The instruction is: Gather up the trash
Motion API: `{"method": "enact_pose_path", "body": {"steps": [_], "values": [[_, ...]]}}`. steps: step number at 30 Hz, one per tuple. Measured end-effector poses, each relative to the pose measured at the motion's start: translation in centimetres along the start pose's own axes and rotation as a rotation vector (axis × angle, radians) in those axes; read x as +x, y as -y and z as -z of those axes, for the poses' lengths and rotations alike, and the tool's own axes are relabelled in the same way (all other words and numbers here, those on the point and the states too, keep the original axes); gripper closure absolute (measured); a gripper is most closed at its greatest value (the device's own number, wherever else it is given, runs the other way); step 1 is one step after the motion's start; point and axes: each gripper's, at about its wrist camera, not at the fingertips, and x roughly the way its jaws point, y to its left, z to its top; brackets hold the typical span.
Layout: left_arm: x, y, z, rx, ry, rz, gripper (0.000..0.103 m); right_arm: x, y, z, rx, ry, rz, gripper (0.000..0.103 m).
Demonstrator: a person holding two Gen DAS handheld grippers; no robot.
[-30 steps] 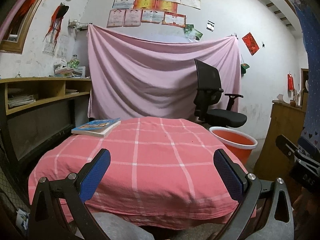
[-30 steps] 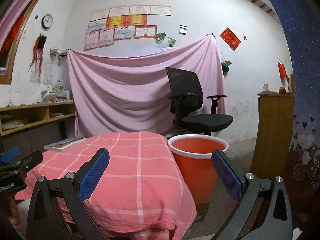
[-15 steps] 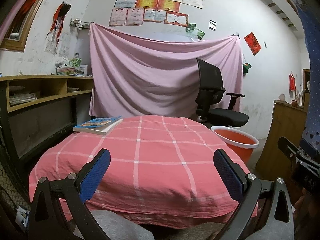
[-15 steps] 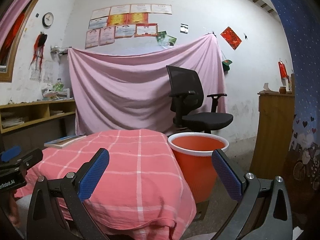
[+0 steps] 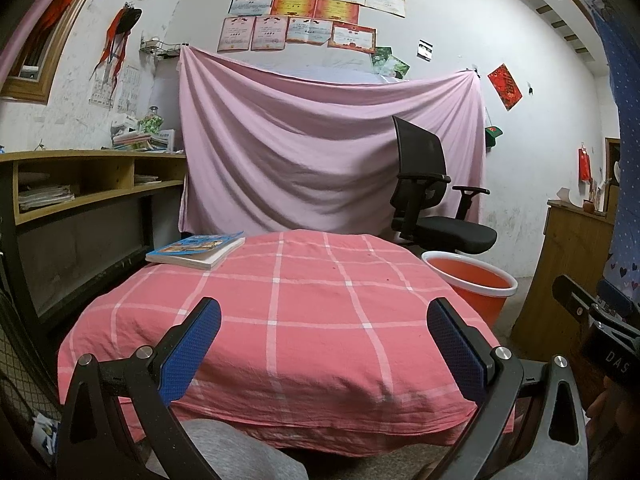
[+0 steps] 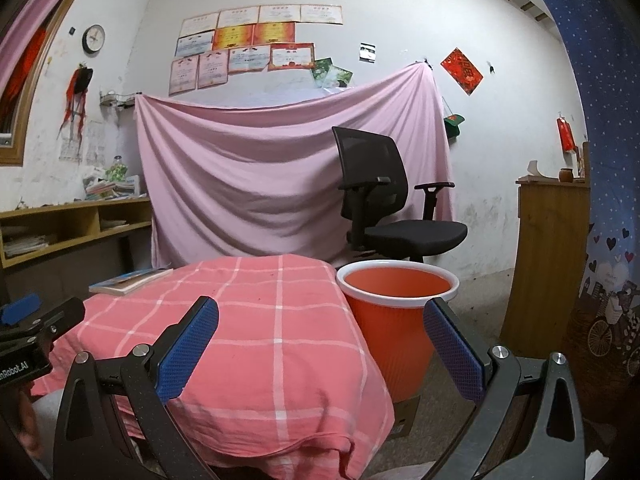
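Pink cloth (image 5: 328,152) hung across the far wall behind a table under a red checked cover (image 5: 280,312), with a book (image 5: 196,250) at its far left corner and an office chair (image 6: 384,208) beyond. An orange bin (image 6: 396,316) stood on the floor just right of the table. The left gripper (image 5: 324,344) and right gripper (image 6: 320,342) both hovered at the near edge, fingers spread wide and holding nothing. No trash showed anywhere on the cover. The likely trouble was mistaking the book for rubbish, or snagging the loose cover with a blue pad (image 6: 188,348) and dragging it off the table.
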Motion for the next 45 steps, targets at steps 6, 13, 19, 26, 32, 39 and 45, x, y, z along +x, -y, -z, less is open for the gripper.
{"method": "enact_pose_path", "body": {"steps": [6,13,19,26,32,39,45], "values": [[-0.01,0.07,0.00,-0.001,-0.001,0.000,0.002,0.27,0.11,0.17,0.004,-0.007,-0.002,0.000],[-0.01,0.09,0.01,-0.001,-0.001,-0.001,0.002,0.36,0.15,0.13,0.004,-0.009,-0.003,0.000],[-0.02,0.12,0.00,0.000,-0.001,-0.001,0.002,0.35,0.14,0.17,0.005,-0.009,-0.003,0.000],[-0.06,0.18,0.02,-0.001,-0.001,-0.002,0.002,0.35,0.18,0.14,0.005,-0.011,-0.003,0.000],[-0.06,0.22,0.00,0.000,-0.001,-0.002,0.002,0.34,0.19,0.11,0.006,-0.011,-0.003,0.000],[-0.07,0.27,-0.01,0.000,-0.001,-0.002,0.002,0.35,0.09,0.47,0.008,-0.016,-0.002,0.000],[-0.09,0.30,-0.01,0.000,0.000,-0.002,0.002,0.40,0.08,0.62,0.009,-0.018,-0.001,0.000]]}}
